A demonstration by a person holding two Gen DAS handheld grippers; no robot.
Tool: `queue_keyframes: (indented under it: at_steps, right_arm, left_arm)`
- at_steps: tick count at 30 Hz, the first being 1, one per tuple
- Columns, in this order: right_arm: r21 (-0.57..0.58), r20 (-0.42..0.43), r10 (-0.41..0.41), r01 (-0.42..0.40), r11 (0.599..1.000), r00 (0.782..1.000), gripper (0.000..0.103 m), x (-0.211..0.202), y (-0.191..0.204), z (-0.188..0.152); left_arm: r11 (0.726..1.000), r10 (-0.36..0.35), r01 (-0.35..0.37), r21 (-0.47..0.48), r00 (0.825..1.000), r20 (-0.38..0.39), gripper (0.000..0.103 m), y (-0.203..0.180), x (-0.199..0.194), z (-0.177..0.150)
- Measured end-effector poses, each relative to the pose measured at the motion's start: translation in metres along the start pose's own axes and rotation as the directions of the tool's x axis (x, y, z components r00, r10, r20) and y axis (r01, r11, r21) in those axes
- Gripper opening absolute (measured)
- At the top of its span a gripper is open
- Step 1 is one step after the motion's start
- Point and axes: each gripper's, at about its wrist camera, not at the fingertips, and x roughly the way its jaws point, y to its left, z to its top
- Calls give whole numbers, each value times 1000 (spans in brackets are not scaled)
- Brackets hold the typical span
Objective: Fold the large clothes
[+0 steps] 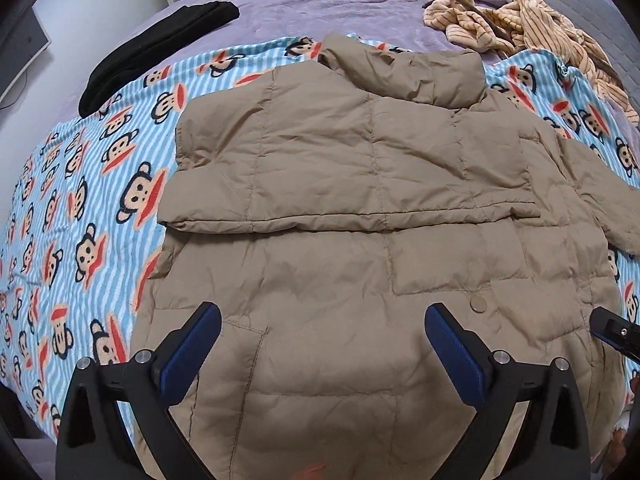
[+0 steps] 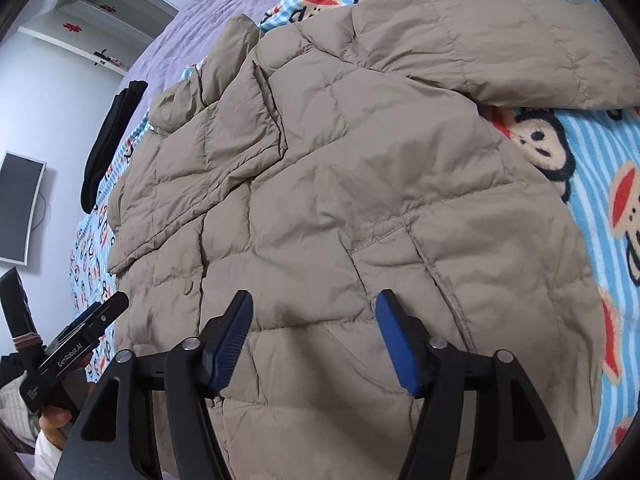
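Note:
A tan quilted puffer jacket (image 1: 352, 184) lies flat on a monkey-print blanket (image 1: 72, 208) on the bed. One sleeve (image 1: 344, 160) is folded across its chest; the other sleeve (image 2: 520, 40) lies out to the right side. My left gripper (image 1: 323, 316) is open and empty, hovering above the jacket's lower part. My right gripper (image 2: 314, 306) is open and empty, above the jacket's lower right part (image 2: 360, 184). The left gripper also shows at the left edge of the right wrist view (image 2: 84, 332), and the right gripper's tip at the right edge of the left wrist view (image 1: 616, 330).
A black folded garment (image 1: 160, 48) lies at the bed's far left. A striped beige garment (image 1: 532, 28) is heaped at the far right. A purple bedsheet (image 1: 328, 4) covers the far bed. A monitor (image 2: 18, 208) hangs on the left wall.

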Motion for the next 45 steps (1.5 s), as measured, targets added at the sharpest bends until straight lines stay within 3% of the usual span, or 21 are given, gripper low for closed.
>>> queue_keyframes:
  at_steps: [4,5,19,29,34,38,41,45]
  right_arm:
    - [30,45,20,-21,999,999,95,-5,2,-11]
    - [42,50,32,-34,999,998,103,-5,2,-13]
    - [147,-3,105,-103,984,994,103,-16,24,-52]
    - [259,-2,109,-105,960,994,103,-33,-9,-65]
    - [266,31,88,-93,959,996,103,-49,-47,-38]
    - [315,74,98,-116,942,992,103,-64,-94,1]
    - [331,124,59,-97,939,991,103,-80,-132,34]
    - [410,175,43,-112,905,984,103,-94,-188,70]
  left_arm:
    - [1000,-8,8,7,1000,-26,102,7,4,-6]
    - [1000,-18,18,5,999,-28,102,9,3,-8]
    - [991,-121,123,44,992,-43,102,20,-23,-27]
    - [991,-121,125,52,990,-76,102,-3,-22,-35]
    - [992,-118,121,40,991,-61,102,-42,-24,-16]
    - [989,-140,144,45,988,-70,102,-88,-19,4]
    - [985,-151,156,72,986,-71,102,-124,-16,15]
    - [980,-162,169,100,984,-79,102,-166,-11,27]
